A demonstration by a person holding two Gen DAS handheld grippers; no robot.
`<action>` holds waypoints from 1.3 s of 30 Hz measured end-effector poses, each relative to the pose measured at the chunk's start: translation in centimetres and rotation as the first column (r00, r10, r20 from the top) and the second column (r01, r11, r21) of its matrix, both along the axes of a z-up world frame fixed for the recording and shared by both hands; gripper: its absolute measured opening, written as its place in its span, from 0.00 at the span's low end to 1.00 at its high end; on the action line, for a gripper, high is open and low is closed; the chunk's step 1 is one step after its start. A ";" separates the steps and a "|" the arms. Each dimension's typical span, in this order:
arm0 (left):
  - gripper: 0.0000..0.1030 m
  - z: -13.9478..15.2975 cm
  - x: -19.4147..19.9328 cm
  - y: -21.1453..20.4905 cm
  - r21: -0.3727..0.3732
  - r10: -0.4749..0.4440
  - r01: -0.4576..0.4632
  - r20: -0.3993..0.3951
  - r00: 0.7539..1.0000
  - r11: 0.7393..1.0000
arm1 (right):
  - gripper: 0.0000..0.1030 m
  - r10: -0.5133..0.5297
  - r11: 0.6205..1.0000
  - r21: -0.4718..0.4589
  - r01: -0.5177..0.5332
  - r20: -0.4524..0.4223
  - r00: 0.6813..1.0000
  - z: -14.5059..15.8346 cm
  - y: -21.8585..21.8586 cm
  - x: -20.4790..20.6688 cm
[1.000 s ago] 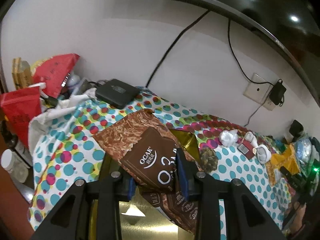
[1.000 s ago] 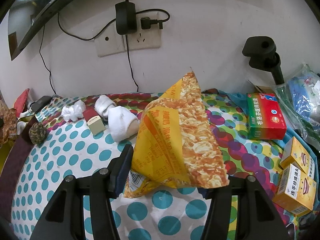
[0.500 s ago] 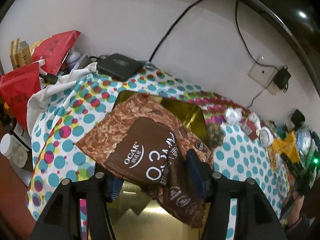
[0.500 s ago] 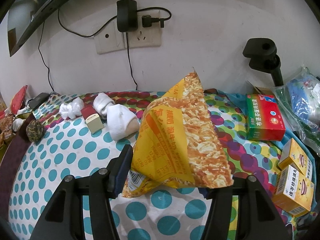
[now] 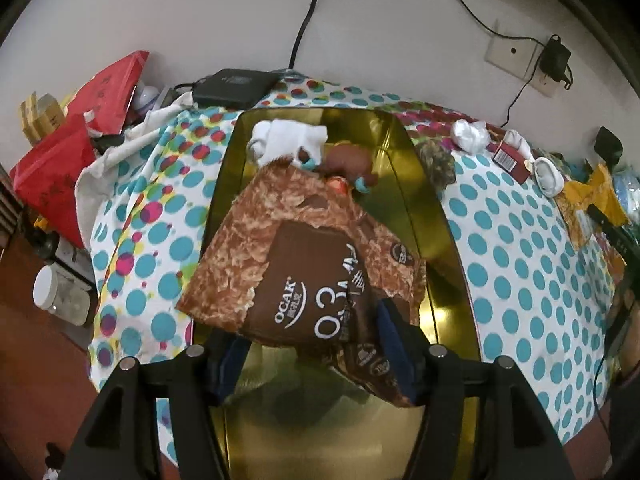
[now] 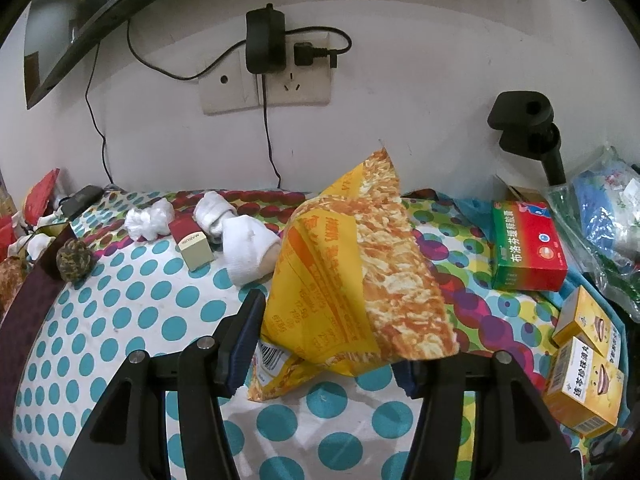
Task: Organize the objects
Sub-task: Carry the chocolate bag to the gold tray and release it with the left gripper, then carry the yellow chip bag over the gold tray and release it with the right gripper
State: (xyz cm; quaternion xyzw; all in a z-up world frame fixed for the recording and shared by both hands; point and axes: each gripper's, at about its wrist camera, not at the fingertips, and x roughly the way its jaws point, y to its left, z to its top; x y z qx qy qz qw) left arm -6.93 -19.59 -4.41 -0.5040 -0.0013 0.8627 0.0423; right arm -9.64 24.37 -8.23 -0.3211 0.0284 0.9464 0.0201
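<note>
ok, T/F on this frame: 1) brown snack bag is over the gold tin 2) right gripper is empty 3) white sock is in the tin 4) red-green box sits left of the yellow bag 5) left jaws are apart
1) True: the brown snack bag lies over the gold tin.
2) False: the right gripper holds the yellow bag.
3) True: the white sock lies at the tin's far end.
4) False: the red-green box sits right of that bag.
5) True: the left gripper has just been opening; the brown bag lies between its jaws, unpinched.
</note>
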 end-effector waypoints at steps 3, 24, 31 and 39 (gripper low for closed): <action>0.61 -0.3 0.7 0.0 -0.024 -0.003 0.004 0.019 1.000 1.000 | 0.50 -0.009 1.000 -0.014 0.008 -0.015 1.000 0.2 0.4 0.2; 0.61 3.1 9.5 1.6 -0.001 0.153 -0.156 -0.185 0.971 0.988 | 0.46 -0.026 0.990 -0.139 0.005 -0.148 0.989 1.3 2.3 2.5; 0.61 4.0 10.8 2.5 0.022 0.186 -0.186 -0.243 0.952 0.982 | 0.44 -0.099 0.950 -0.305 0.064 -0.102 0.990 0.2 5.4 2.6; 0.61 4.2 11.5 3.1 0.070 0.219 -0.207 -0.259 0.941 0.976 | 0.44 -0.052 0.962 -0.272 0.018 -0.117 0.992 3.0 4.2 4.4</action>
